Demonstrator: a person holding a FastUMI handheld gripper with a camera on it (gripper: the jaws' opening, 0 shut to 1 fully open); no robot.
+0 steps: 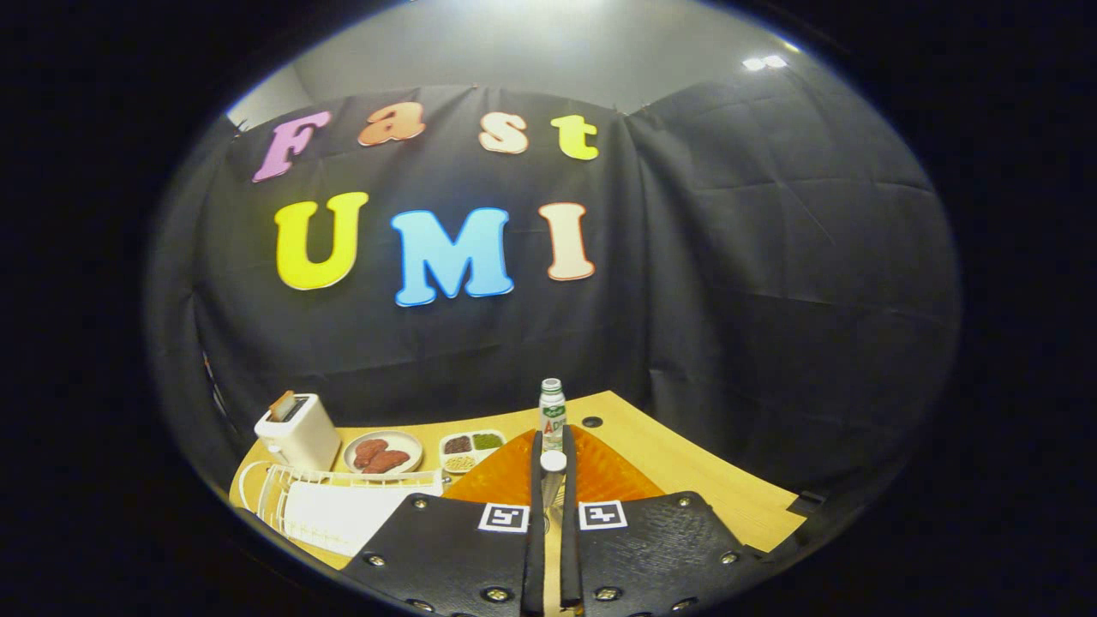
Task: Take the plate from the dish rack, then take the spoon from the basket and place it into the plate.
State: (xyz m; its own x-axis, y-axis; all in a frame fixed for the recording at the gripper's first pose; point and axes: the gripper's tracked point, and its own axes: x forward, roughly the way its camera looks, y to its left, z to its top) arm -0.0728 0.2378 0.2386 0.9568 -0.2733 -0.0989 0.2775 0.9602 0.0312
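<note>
Tool (553,467) sits low over the light wooden desk (686,471), its two fingers pressed nearly together, only a thin slit between them, nothing gripped. Orange textured mat (600,476) lies under and just ahead of the fingers. A small white-capped bottle (553,463) stands right at the fingertips, looks just beyond them, not clamped. Further ahead on the same line stands a taller white bottle with green label and cap (552,416).

Left of the tool, close by: white wire dish rack (283,493) holding a white plate (343,514) lying tilted in it. Beyond the rack: white toaster (298,431) with a slice in its slot, then a round white plate with reddish-brown meat pieces (382,452), then a white divided tray with dark, green and yellow fillings (471,450) near the mat's left edge. Spoon and basket: cannot tell where.
</note>
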